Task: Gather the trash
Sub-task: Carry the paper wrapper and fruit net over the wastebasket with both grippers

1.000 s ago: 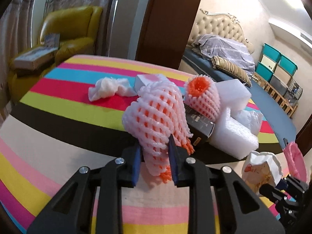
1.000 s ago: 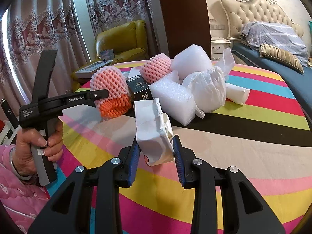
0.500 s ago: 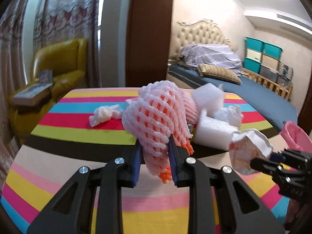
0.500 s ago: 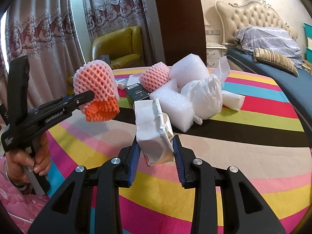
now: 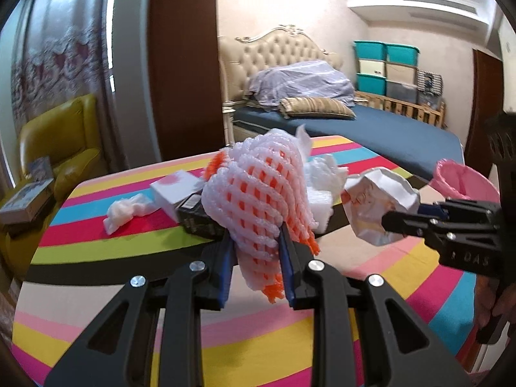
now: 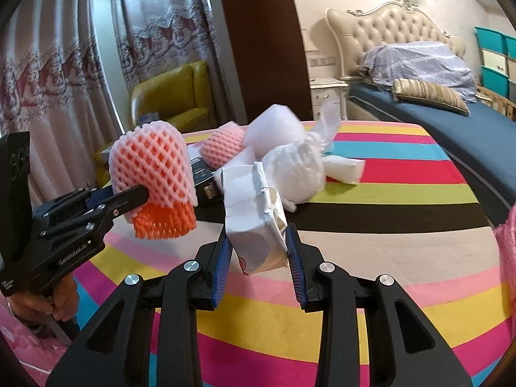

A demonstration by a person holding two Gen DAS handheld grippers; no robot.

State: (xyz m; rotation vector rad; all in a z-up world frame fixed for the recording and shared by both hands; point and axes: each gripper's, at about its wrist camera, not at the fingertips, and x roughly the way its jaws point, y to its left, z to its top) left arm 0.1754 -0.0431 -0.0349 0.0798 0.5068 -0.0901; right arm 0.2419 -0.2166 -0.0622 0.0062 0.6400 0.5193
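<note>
My left gripper (image 5: 256, 251) is shut on a pink-and-orange foam fruit net (image 5: 258, 200) and holds it above the striped table (image 5: 96, 245). The net also shows in the right wrist view (image 6: 151, 174), with the left gripper (image 6: 138, 196) on it. My right gripper (image 6: 258, 251) is shut on a crumpled white paper carton (image 6: 254, 213), also lifted; the carton shows in the left wrist view (image 5: 377, 203). A pink-lined bin (image 5: 461, 180) stands at the right table edge. More trash lies on the table: a second foam net (image 6: 222, 148), white foam pieces (image 6: 274, 129), a white bag (image 6: 296, 167), a black box (image 5: 196, 219).
A crumpled tissue (image 5: 125, 213) and a white box (image 5: 174, 190) lie at the table's far left. A yellow armchair (image 5: 64, 148) stands behind the table, a bed (image 5: 371, 132) to the right. Pink bag material (image 6: 506, 251) shows at the right edge.
Both grippers have swung to the right with their loads still held. The pink bin has come into the left wrist view. The left gripper with the net has risen higher.
</note>
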